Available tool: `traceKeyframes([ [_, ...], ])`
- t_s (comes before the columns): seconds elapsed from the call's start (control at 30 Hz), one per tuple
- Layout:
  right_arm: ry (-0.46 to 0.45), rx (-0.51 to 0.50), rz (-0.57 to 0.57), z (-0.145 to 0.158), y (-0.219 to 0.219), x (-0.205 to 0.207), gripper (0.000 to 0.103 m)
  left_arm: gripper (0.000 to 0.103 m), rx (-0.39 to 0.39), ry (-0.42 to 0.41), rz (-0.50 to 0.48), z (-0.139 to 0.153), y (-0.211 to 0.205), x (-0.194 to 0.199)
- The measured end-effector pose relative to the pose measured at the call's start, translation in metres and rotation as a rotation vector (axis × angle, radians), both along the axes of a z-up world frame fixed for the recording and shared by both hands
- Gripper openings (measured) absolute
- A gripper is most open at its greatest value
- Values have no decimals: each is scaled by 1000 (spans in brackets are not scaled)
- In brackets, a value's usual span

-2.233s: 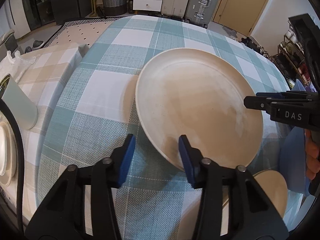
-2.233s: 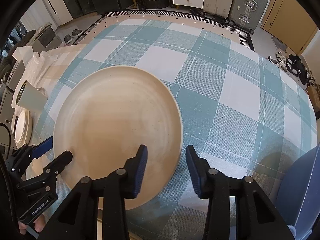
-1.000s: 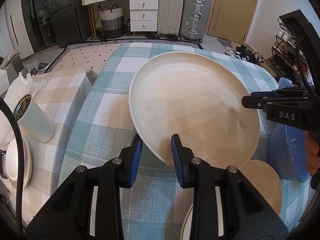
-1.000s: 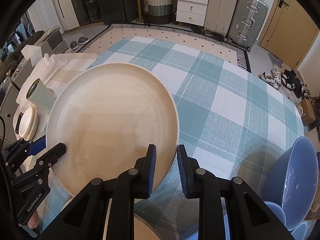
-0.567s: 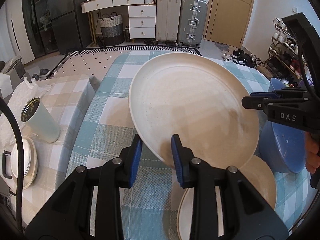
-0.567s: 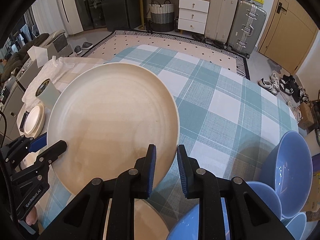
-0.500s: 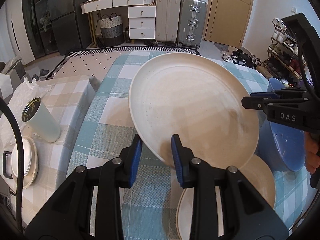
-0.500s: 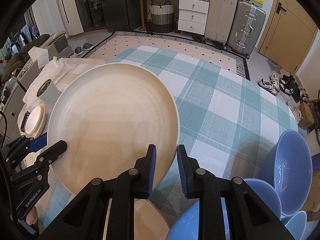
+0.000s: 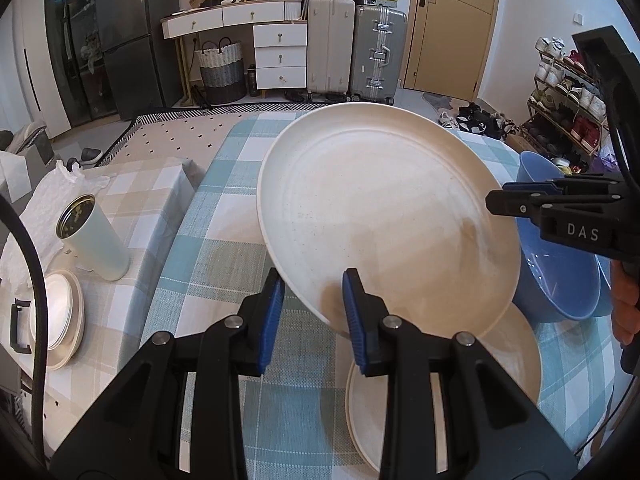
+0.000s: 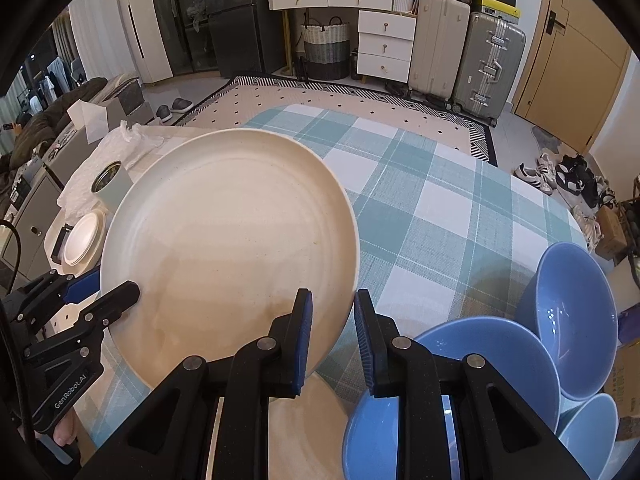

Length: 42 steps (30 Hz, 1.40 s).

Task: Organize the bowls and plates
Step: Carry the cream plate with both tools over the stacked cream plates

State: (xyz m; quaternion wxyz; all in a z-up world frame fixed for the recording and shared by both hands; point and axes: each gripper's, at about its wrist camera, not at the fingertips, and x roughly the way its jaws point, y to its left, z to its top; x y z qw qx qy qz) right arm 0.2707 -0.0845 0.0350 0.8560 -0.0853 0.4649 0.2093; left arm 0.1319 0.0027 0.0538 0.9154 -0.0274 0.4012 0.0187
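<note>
A large cream plate (image 9: 384, 216) is held in the air above the teal checked table (image 9: 224, 256), gripped on two sides. My left gripper (image 9: 312, 304) is shut on its near left rim. My right gripper (image 10: 330, 334) is shut on its right rim; the plate also shows in the right wrist view (image 10: 232, 240). Another cream plate (image 9: 452, 380) lies on the table below it. Blue bowls (image 10: 572, 320) stand at the right, one (image 9: 560, 272) just behind the held plate's right edge.
A pale green tumbler (image 9: 96, 240) and a stack of small white plates (image 9: 60, 320) stand on the beige checked side table at the left. Suitcases, drawers and a basket stand on the floor beyond the table's far edge.
Both grippers closed on the large plate's rim and lifted it off the table. It has since risen further and come back toward the lower plate and the blue bowls.
</note>
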Motion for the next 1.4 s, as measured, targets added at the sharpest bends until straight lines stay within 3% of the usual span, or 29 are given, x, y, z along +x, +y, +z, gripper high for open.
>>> traceKeyframes([
  [0.87,-61,15,-12,10,-11,-59,22,27,14,-50,-36,8,-12,-57],
  [1.4,-41,56,-29,1,-27,-85,22,27,24,-45,-74,3,-21,-74],
])
